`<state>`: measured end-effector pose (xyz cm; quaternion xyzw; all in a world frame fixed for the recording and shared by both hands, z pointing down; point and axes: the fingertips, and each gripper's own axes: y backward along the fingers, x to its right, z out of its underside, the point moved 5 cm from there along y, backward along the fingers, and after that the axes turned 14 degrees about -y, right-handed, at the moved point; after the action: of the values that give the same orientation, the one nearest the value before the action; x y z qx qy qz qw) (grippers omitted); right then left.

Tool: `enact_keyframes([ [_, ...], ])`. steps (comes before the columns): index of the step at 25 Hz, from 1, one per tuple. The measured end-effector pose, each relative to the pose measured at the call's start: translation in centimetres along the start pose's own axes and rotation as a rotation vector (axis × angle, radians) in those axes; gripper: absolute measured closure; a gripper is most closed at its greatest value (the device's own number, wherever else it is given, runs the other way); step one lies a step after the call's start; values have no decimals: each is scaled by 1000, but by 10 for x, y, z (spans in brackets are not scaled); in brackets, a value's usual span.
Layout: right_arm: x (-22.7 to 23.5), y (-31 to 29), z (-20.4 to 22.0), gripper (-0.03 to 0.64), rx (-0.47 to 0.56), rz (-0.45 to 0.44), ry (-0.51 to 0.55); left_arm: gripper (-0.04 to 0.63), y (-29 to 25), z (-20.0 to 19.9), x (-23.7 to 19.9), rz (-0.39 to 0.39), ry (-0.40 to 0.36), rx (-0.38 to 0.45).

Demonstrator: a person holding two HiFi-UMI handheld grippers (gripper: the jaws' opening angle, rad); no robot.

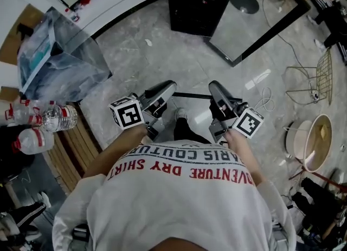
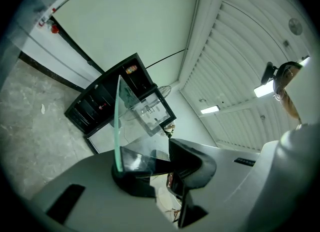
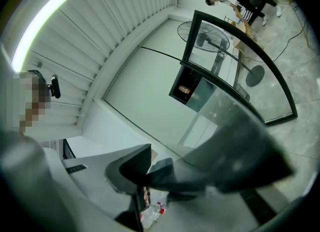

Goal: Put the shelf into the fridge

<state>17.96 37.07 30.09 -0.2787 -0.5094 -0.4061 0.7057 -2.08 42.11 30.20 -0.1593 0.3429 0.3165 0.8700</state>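
I hold a clear glass shelf (image 1: 192, 95) edge-on between both grippers, low in front of the person's white shirt. My left gripper (image 1: 165, 90) is shut on its left end and my right gripper (image 1: 217, 90) on its right end. In the left gripper view the shelf's greenish edge (image 2: 118, 126) rises from the clamped left gripper (image 2: 147, 158). In the right gripper view the pane (image 3: 225, 110) spreads out from the pinching right gripper (image 3: 155, 168). The black fridge (image 1: 200, 0) stands ahead on the marble floor with its glass door (image 1: 260, 19) swung open. It also shows as the fridge (image 2: 100, 100) and the fridge (image 3: 187, 88).
A plastic bag (image 1: 59, 55) and water bottles (image 1: 49, 120) lie at the left beside a wooden pallet (image 1: 76, 141). At the right are a wire basket (image 1: 320, 79), a round bowl (image 1: 317, 141) and a cable. A fan base (image 1: 244, 0) stands behind the door.
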Motion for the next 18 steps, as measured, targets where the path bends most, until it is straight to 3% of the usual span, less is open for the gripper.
enact_keyframes([
  [3,12,-18,-27,522,5,-2,-30,491,-26,-17,-16,-4,-2,1],
  [10,30,-61,-83,522,-14,-19,7,491,-74,-53,-50,-18,-5,-2],
  [18,43,-74,-96,522,-8,-27,22,489,-89,-59,-66,-10,-15,6],
])
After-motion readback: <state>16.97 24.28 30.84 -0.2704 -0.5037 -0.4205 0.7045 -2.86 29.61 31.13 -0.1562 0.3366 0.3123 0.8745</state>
